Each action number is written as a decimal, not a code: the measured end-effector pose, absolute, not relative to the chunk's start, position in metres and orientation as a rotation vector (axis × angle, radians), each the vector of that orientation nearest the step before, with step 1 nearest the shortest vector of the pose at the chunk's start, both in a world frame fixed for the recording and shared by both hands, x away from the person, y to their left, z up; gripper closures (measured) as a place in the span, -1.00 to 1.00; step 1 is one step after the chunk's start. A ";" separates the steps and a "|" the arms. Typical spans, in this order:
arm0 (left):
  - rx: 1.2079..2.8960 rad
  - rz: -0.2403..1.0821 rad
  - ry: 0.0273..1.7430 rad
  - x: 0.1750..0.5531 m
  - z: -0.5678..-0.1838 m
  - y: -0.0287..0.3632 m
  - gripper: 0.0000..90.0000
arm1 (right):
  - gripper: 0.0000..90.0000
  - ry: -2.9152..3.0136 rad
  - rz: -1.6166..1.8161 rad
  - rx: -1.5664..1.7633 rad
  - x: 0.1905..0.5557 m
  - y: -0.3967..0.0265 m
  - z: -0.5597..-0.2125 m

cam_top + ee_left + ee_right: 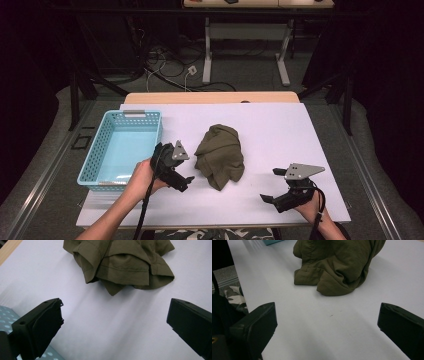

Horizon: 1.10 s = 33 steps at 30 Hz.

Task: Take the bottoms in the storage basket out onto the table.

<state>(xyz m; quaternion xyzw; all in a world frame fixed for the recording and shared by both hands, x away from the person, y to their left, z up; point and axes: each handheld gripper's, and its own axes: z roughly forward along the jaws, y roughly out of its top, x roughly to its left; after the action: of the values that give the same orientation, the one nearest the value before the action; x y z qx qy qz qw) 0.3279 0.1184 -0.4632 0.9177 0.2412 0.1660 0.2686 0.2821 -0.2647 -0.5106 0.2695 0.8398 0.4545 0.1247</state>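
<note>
A crumpled olive-green garment (220, 155) lies in a heap at the middle of the white table top (280, 130). My left gripper (181, 172) is held just left of the heap, open, with nothing between its jaws. In the left gripper view the garment (122, 262) lies a short way ahead of the open left gripper (116, 305). My right gripper (269, 184) hovers near the front right of the table, open and empty, pointing left toward the cloth. In the right gripper view the garment (337, 267) sits beyond the open right gripper (327, 307).
A light blue perforated basket (142, 113) stands at the table's left side, nothing visible in it, close behind my left hand; its rim (5, 315) shows beside the left jaw. A wooden table edge (210, 97) runs along the back. Cables and metal legs lie on the floor beyond.
</note>
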 end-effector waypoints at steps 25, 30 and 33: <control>2.426 0.491 0.696 0.291 -0.465 0.147 -1.00 | -0.95 2.449 1.322 0.789 0.282 -0.264 -0.511; 2.416 0.499 0.708 0.285 -0.466 0.151 -1.00 | -0.94 2.448 1.323 0.791 0.282 -0.264 -0.511; 2.414 0.501 0.712 0.282 -0.467 0.154 -1.00 | -0.94 2.449 1.322 0.790 0.282 -0.264 -0.511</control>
<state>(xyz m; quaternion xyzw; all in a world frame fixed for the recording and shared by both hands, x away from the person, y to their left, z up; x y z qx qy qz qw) 0.2823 0.1537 -0.4673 0.9020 0.2661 0.1871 0.2840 0.2822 -0.2638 -0.5111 0.2711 0.8399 0.4536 0.1240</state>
